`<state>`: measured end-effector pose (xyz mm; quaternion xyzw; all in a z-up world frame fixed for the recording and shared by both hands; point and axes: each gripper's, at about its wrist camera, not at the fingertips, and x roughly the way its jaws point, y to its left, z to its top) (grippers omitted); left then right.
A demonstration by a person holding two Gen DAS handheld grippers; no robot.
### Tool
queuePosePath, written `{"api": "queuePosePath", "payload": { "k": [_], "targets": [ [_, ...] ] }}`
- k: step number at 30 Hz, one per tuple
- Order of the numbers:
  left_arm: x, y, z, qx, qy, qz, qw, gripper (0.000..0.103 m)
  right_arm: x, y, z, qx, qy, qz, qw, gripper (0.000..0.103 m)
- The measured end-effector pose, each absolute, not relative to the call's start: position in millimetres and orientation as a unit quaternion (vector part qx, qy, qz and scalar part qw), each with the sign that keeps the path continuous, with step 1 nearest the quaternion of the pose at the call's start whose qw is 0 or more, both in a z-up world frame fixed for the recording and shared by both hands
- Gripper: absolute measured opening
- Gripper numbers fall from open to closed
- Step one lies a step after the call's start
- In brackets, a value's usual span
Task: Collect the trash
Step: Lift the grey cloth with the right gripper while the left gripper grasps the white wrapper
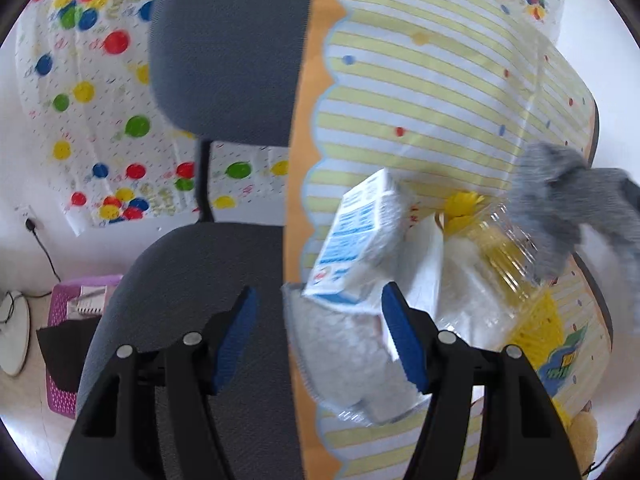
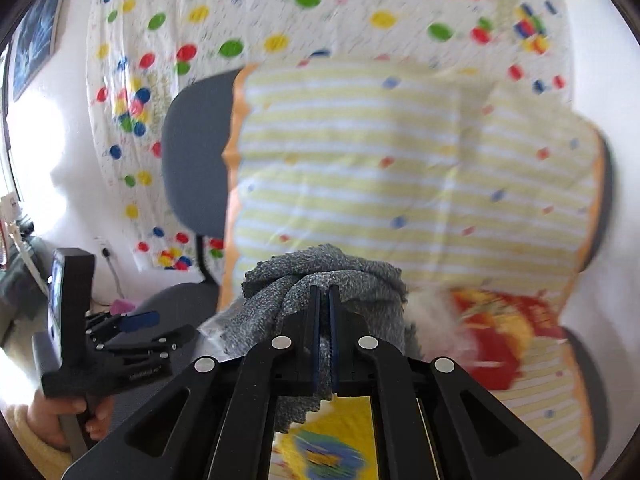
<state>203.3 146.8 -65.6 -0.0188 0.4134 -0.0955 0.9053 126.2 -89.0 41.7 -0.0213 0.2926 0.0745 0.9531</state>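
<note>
up close, the right gripper is clamped narrow on a grey knitted cloth, lifted above the yellow-striped cover. the left gripper stands wide with nothing pinched, its blue pads framing a white-and-blue carton beside a clear plastic container on that cover. a grey office chair sits left.
</note>
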Motion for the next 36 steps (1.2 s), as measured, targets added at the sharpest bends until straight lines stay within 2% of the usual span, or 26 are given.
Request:
{"api": "queuePosePath", "payload": {
  "k": [5,7,9,11,15,19,22,26,29,31,33,36],
  "targets": [
    [219.7,115.7,-71.4,0.01,0.419,-0.104,0.902,0.058,117.0,-118.2,37.0,-0.019,0.3,0.066,0.951,0.004],
    [230.3,103.7,-76.3,0.023,0.424,-0.098,0.9,0.052,118.0,-121.5,28.8,-0.014,0.312,0.072,0.947,0.004],
    [239.4,96.2,-81.1,0.032,0.429,-0.089,0.898,0.039,119.1,-123.2,21.7,-0.01,0.32,0.076,0.944,0.004],
    [248.7,92.8,-87.4,0.041,0.434,-0.079,0.896,0.033,119.3,-126.5,15.4,0.001,0.326,0.079,0.942,0.004],
    [252.7,90.7,-87.1,0.064,0.427,-0.067,0.899,0.027,117.7,-133.6,9.0,0.009,0.327,0.08,0.942,0.004],
    [230.5,94.8,-51.8,0.043,0.389,-0.081,0.917,0.024,112.8,-149.9,13.9,0.027,0.314,0.074,0.946,0.004],
    [206.5,89.0,-21.0,0.03,0.362,-0.096,0.927,0.0,102.7,-164.9,23.7,0.042,0.301,0.071,0.95,0.004],
    [176.5,67.3,11.8,0.044,0.341,-0.098,0.934,0.0,86.3,-181.0,35.3,0.046,0.292,0.068,0.953,0.004],
    [169.8,61.3,6.1,0.039,0.367,-0.098,0.924,0.0,72.2,-191.4,32.6,0.052,0.3,0.074,0.95,0.004],
    [163.6,67.1,-9.4,0.028,0.39,-0.083,0.917,0.01,59.0,-195.7,27.8,0.055,0.303,0.08,0.948,0.004],
    [153.8,80.2,-28.6,0.009,0.414,-0.061,0.908,0.041,47.2,-195.6,21.0,0.047,0.306,0.085,0.947,0.004],
    [134.5,95.4,-43.8,-0.018,0.43,-0.046,0.901,0.045,34.7,-193.7,12.5,0.039,0.311,0.085,0.946,0.004]
  ]
}}
